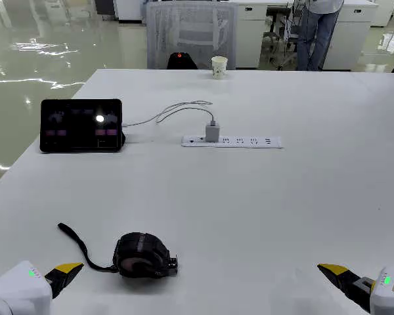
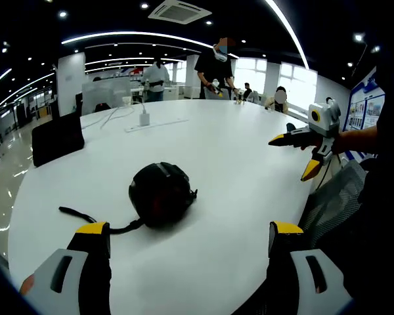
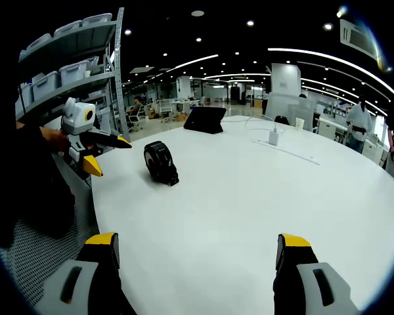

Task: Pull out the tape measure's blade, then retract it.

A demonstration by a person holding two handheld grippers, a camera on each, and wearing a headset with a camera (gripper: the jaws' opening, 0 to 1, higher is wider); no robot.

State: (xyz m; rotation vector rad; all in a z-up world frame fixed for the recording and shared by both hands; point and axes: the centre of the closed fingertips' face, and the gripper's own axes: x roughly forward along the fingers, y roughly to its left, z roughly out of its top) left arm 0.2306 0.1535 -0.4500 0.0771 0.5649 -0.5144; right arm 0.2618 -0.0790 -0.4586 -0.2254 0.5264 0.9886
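Note:
A black tape measure (image 1: 143, 255) lies on the white table (image 1: 249, 197) near its front edge, its black wrist strap (image 1: 75, 239) trailing to the left and its blade drawn in. My left gripper (image 1: 67, 270) sits just left of the strap, open and empty. In the left gripper view the tape measure (image 2: 161, 194) lies a short way beyond the wide-apart jaws of the left gripper (image 2: 189, 231). My right gripper (image 1: 333, 270) is far to the right, also open. In the right gripper view the tape measure (image 3: 160, 161) is well ahead of the right gripper (image 3: 197, 243).
A dark tablet (image 1: 82, 125) stands at the left. Mid-table lies a white power strip (image 1: 231, 141) holding a charger (image 1: 212, 131) cabled to the tablet. A paper cup (image 1: 218, 67) stands at the far edge before a mesh chair (image 1: 190, 33). A person (image 1: 315, 33) stands behind.

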